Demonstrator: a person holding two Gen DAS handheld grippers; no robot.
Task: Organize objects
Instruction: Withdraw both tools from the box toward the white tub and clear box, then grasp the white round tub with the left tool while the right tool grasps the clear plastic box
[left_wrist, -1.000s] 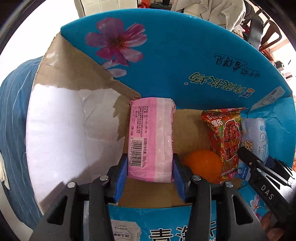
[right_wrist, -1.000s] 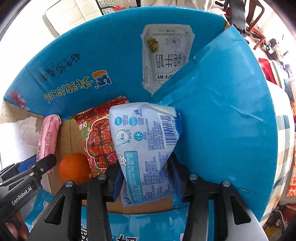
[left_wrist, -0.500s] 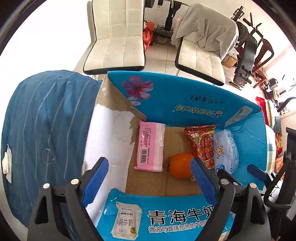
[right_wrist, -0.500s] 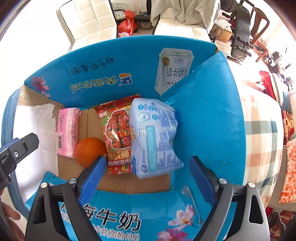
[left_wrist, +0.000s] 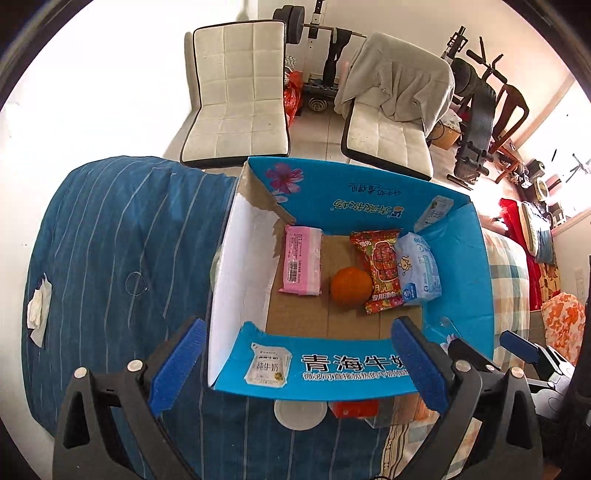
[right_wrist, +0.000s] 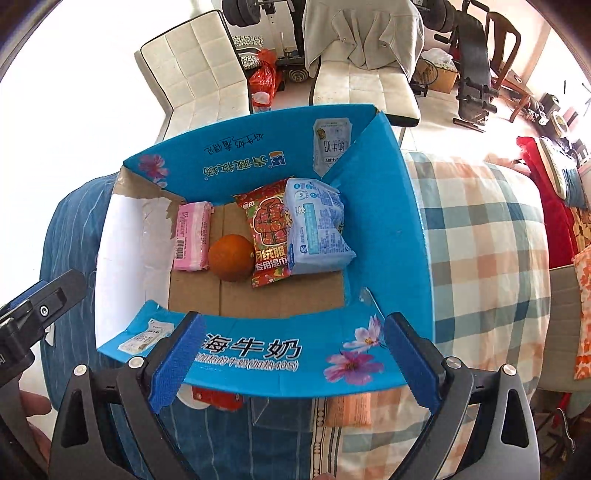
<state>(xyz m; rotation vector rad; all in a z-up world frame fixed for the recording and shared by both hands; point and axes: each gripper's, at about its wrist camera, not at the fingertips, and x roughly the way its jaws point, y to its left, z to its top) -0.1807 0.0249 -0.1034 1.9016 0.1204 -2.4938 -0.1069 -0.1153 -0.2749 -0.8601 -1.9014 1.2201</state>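
Left wrist view: the left gripper (left_wrist: 299, 363) is still spreading, nothing between its blue pads, above the near flap of the blue milk carton box (left_wrist: 458, 266). On the box floor lie a pink tissue pack (left_wrist: 301, 260), an orange (left_wrist: 351, 286), a red wet-wipe packet (left_wrist: 380, 269) and a pale blue packet (left_wrist: 421, 269), the last three touching.

Right wrist view: the right gripper (right_wrist: 291, 360) is released and empty over the same flap. Under the flap sits what may be a red item (right_wrist: 218, 398), partly hidden.
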